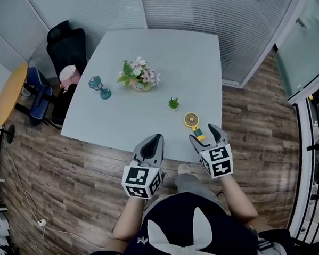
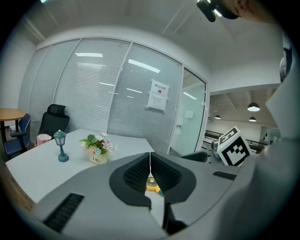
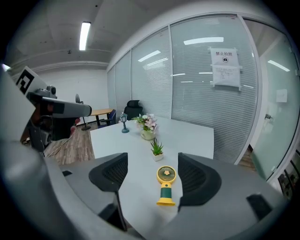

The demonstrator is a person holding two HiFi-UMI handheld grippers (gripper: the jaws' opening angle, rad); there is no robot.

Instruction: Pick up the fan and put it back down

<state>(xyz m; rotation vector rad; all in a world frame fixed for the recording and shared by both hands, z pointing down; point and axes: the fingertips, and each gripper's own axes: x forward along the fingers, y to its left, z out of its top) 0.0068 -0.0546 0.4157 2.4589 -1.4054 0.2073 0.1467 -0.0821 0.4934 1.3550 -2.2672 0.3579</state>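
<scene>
In the left gripper view, the fan [image 2: 151, 183] is nearly all hidden behind the pressed-together jaws of the left gripper [image 2: 150, 159]; only a yellow sliver peeks out. The print on the notice [image 3: 224, 67] is too small to read. The pink thing [image 1: 69, 75] by the black chair [image 1: 64, 44] may be a bag. The round wooden table [image 1: 8, 95] is cut off at the left edge.

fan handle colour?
The fan handle is dark green; head and base yellow. Best in right gripper view.
</scene>
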